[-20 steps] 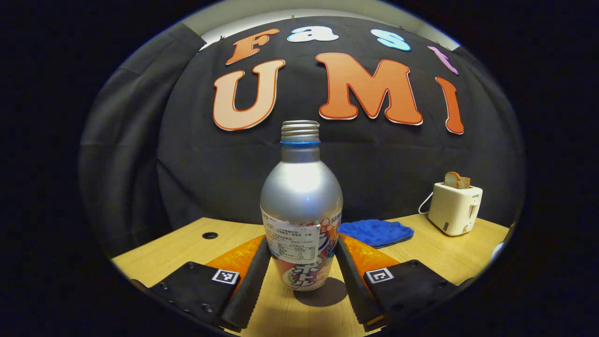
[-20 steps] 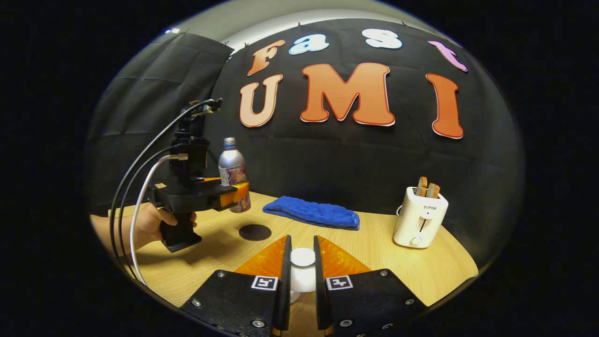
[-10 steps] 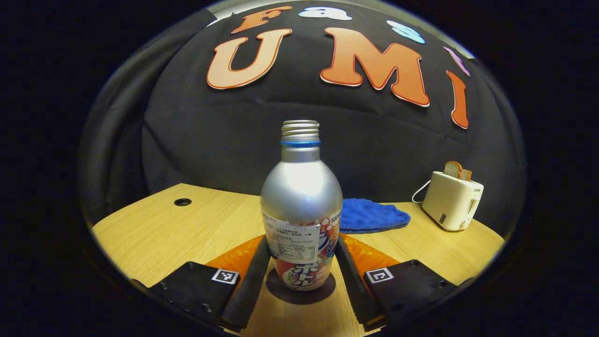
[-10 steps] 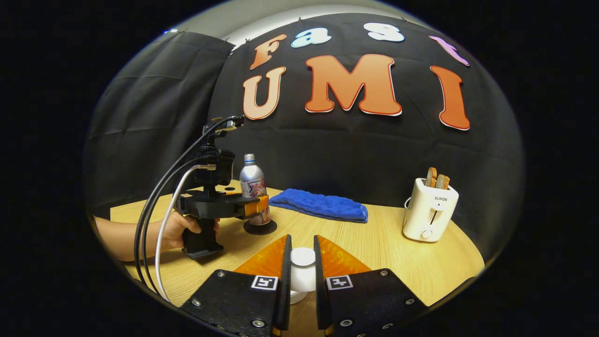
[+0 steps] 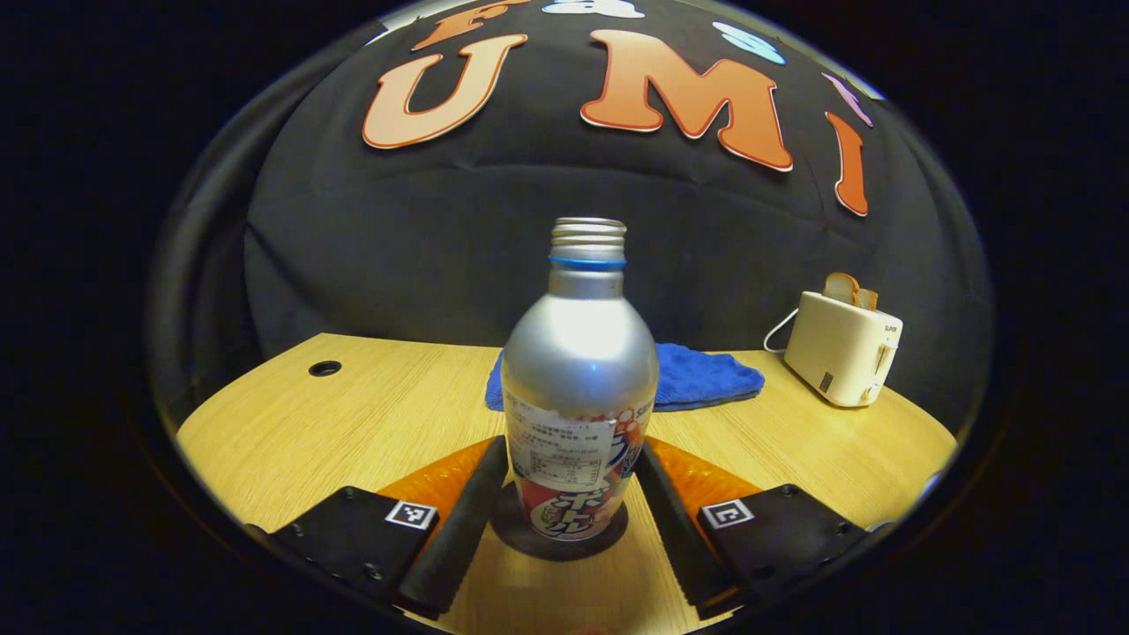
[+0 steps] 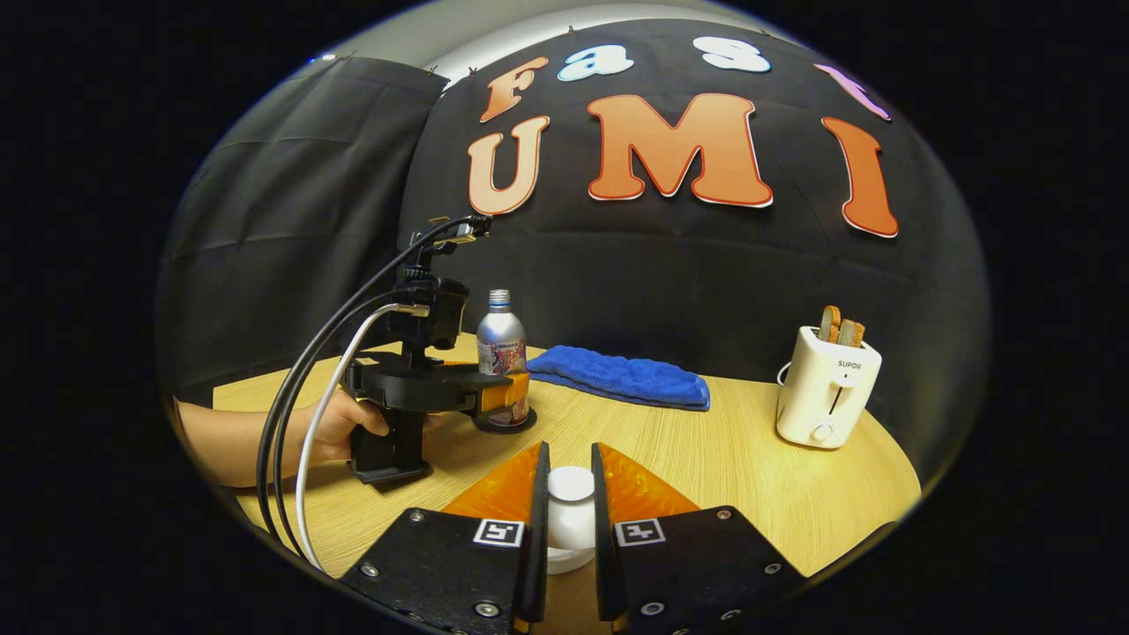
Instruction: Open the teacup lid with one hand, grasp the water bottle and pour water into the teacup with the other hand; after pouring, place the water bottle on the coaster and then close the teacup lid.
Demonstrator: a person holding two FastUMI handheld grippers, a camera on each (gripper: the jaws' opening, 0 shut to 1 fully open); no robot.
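The water bottle (image 5: 578,379) was stood upright on the coaster (image 5: 557,540), bracketed loosely by the left gripper (image 5: 564,516), apparently let go. Teacup lid (image 6: 571,511) was kept pinched in the right gripper (image 6: 564,529), nearer than the coaster.

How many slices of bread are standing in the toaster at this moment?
2: both stand upright, side by side, in the top of the toaster, one slice left of the other. More could be hidden inside.
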